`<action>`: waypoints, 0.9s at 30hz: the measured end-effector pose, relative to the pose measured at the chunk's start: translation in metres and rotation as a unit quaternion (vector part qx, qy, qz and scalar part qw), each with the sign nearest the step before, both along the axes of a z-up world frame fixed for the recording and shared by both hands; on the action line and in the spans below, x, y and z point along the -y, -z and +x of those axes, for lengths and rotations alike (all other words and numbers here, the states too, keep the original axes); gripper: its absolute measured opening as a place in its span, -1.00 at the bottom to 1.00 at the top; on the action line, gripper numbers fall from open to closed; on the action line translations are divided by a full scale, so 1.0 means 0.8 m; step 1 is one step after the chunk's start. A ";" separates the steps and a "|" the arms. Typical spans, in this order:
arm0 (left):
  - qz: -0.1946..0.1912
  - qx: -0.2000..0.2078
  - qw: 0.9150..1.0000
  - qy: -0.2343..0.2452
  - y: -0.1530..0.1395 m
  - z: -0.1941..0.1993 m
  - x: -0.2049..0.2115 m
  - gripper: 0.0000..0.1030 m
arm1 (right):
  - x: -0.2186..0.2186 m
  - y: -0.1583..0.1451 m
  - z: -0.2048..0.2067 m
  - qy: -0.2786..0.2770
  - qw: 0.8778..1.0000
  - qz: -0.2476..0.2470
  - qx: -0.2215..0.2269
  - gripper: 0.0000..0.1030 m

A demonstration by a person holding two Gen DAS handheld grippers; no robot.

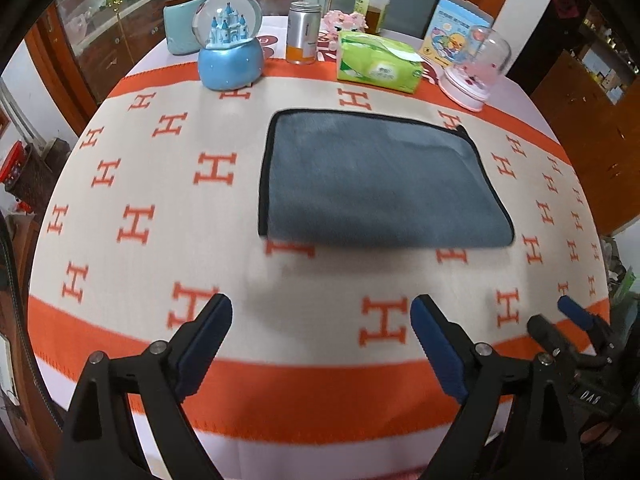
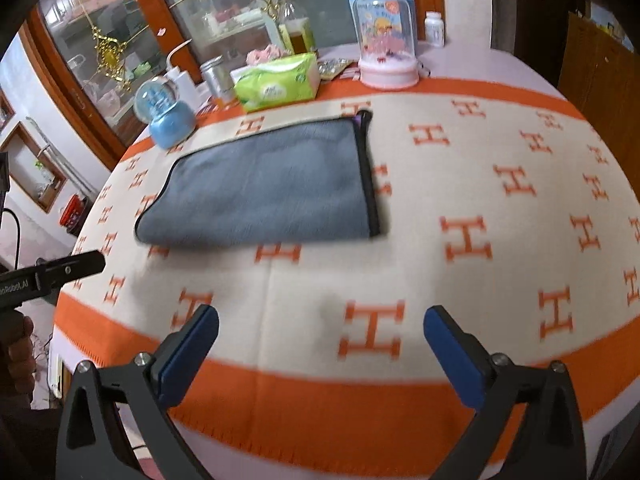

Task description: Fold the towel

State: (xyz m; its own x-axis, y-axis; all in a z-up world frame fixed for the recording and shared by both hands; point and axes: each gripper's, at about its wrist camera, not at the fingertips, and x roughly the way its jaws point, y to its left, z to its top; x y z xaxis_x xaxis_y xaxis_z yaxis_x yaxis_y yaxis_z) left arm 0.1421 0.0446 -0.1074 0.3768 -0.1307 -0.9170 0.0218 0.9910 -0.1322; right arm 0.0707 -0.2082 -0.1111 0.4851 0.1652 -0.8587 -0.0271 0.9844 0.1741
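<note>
A grey towel (image 1: 380, 180) with black trim lies flat, folded into a rectangle, on the cream and orange tablecloth (image 1: 160, 208). It also shows in the right wrist view (image 2: 268, 188), left of centre. My left gripper (image 1: 322, 320) is open and empty, above the table's near edge, short of the towel. My right gripper (image 2: 322, 332) is open and empty, also near the front edge, apart from the towel. The right gripper's fingers (image 1: 576, 316) show at the lower right of the left wrist view.
Along the far edge stand a blue snow globe (image 1: 228, 48), a metal can (image 1: 304, 32), a green tissue pack (image 1: 376, 64), a pink dome toy (image 1: 476, 72), a bottle (image 1: 372, 0) and a card box (image 1: 456, 28). Cabinets stand behind the table.
</note>
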 end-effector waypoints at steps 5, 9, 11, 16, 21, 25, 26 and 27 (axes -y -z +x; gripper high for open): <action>-0.005 -0.002 1.000 0.005 -0.009 -0.038 0.009 0.77 | -0.004 -0.014 -0.032 -0.018 1.000 -0.018 0.005 0.99; 0.009 0.007 1.000 0.008 -0.021 -0.066 0.018 0.78 | 0.004 -0.033 -0.055 -0.016 0.999 -0.028 0.014 0.99; 0.013 0.014 1.000 0.011 -0.030 -0.077 0.022 0.78 | 0.009 -0.046 -0.067 -0.011 0.999 -0.031 0.018 0.99; 0.022 0.030 0.999 0.017 -0.057 -0.101 0.030 0.78 | 0.019 -0.080 -0.085 0.002 0.999 -0.028 0.024 0.99; 0.031 0.050 0.998 0.027 -0.089 -0.117 0.042 0.81 | 0.016 -0.111 -0.098 0.006 0.999 -0.024 0.030 0.99; 0.044 0.068 0.996 0.027 -0.112 -0.127 0.051 0.94 | 0.009 -0.136 -0.109 0.007 0.999 -0.026 0.034 0.99; 0.049 0.074 0.996 0.024 -0.118 -0.130 0.053 0.95 | 0.007 -0.143 -0.111 0.007 0.999 -0.024 0.037 0.99; 0.051 0.078 0.995 0.023 -0.123 -0.133 0.055 0.95 | 0.005 -0.149 -0.113 0.008 0.999 -0.020 0.038 0.99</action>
State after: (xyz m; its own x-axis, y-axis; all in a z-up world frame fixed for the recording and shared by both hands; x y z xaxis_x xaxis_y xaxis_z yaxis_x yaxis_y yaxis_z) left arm 0.0360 0.0008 -0.0092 0.5118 -0.0609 -0.8570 0.0796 0.9966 -0.0233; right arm -0.0197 -0.2120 0.0078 0.5515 0.1230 -0.8250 -0.0222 0.9909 0.1329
